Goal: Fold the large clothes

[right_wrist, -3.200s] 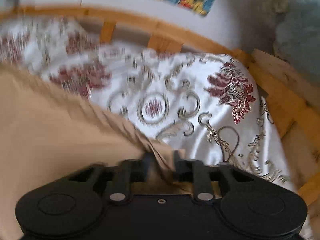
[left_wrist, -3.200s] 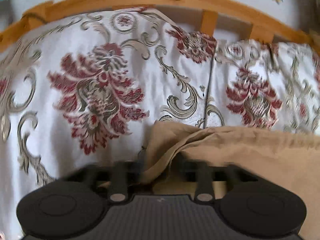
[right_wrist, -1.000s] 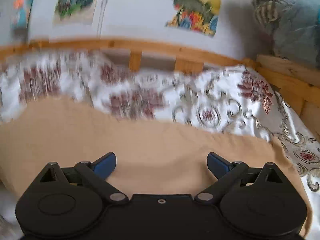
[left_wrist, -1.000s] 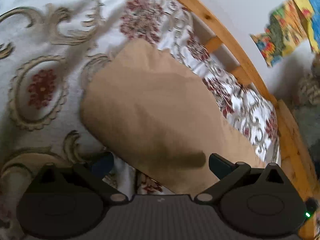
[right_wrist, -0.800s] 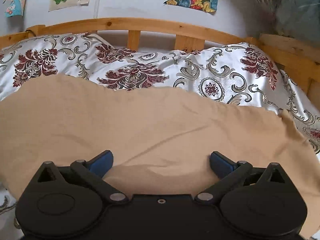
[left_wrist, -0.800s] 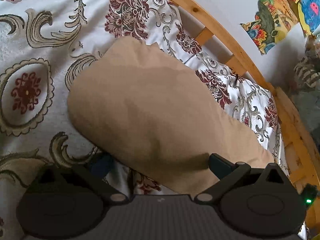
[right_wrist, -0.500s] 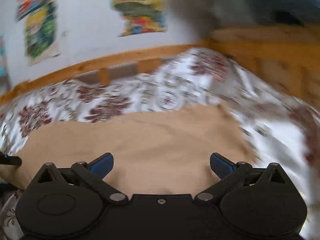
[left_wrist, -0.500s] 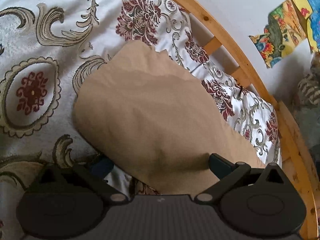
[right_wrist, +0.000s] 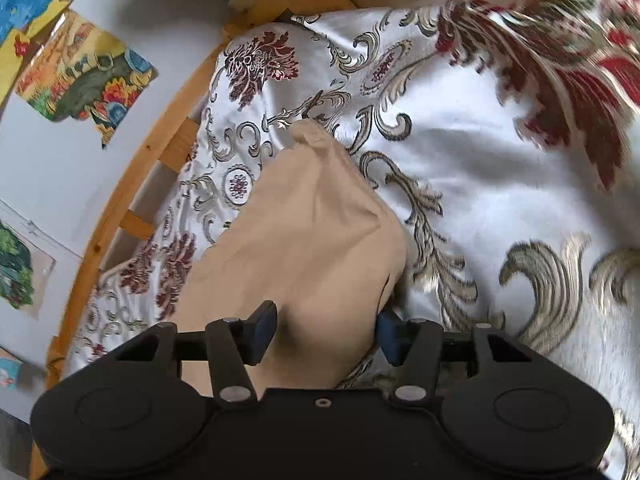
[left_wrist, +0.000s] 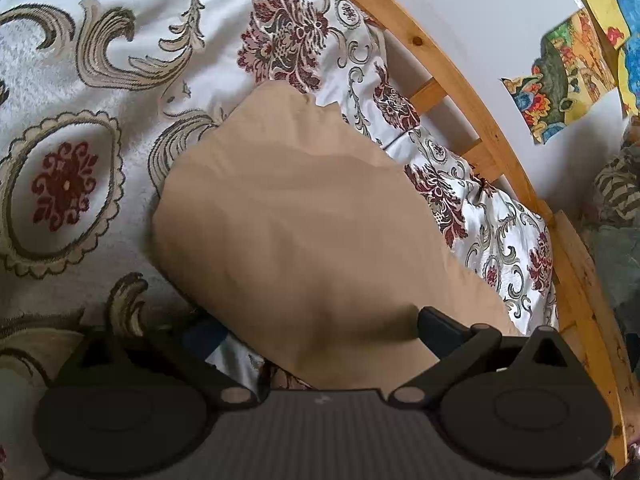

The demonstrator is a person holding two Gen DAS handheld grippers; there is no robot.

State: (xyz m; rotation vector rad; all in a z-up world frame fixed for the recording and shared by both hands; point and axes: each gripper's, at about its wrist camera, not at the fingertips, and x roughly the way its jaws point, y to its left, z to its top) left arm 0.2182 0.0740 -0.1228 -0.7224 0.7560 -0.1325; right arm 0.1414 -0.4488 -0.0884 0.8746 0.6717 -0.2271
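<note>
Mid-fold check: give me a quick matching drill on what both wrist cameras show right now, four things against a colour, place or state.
Things:
1. tan folded garment
2. white bedspread with dark red flowers
3. curved wooden bed rail
4. left gripper

Descriptions:
A. runs along the wall edge of the bed
B. jaws wide apart, astride the cloth's near end
C. plain, lying flat on the bed
D. patterned, spread under everything

Pairs: 1-C, 2-D, 3-A, 4-B
</note>
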